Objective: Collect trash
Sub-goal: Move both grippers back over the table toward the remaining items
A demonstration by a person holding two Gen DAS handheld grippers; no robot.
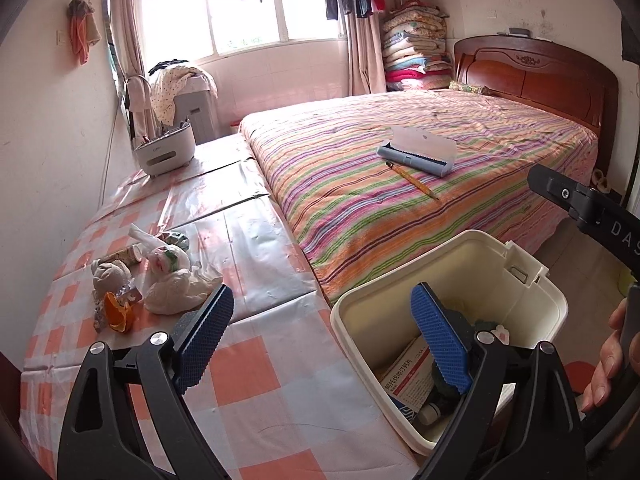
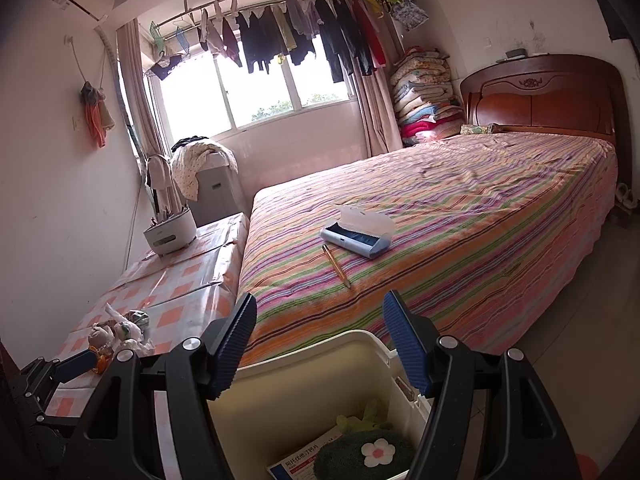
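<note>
Bedroom, striped bed (image 1: 420,152) beside checkered table (image 1: 256,380). Cream bin (image 1: 532,292) at table's edge, medicine box (image 1: 408,376) inside. Crumpled trash (image 1: 160,276) left of bin. Left gripper (image 1: 320,336) spread wide, empty; right gripper (image 2: 320,344) parted above bin, empty.

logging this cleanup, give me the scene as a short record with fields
bin: cream bin beside the bed, lid off
in bin: medicine box, green item with a flower, small bottle
trash left: crumpled tissues, orange scrap and other bits on the checked table
on bed: open blue case, pencil
left gripper: open, empty, one finger over the bin
right gripper: open, empty, above the bin
</note>
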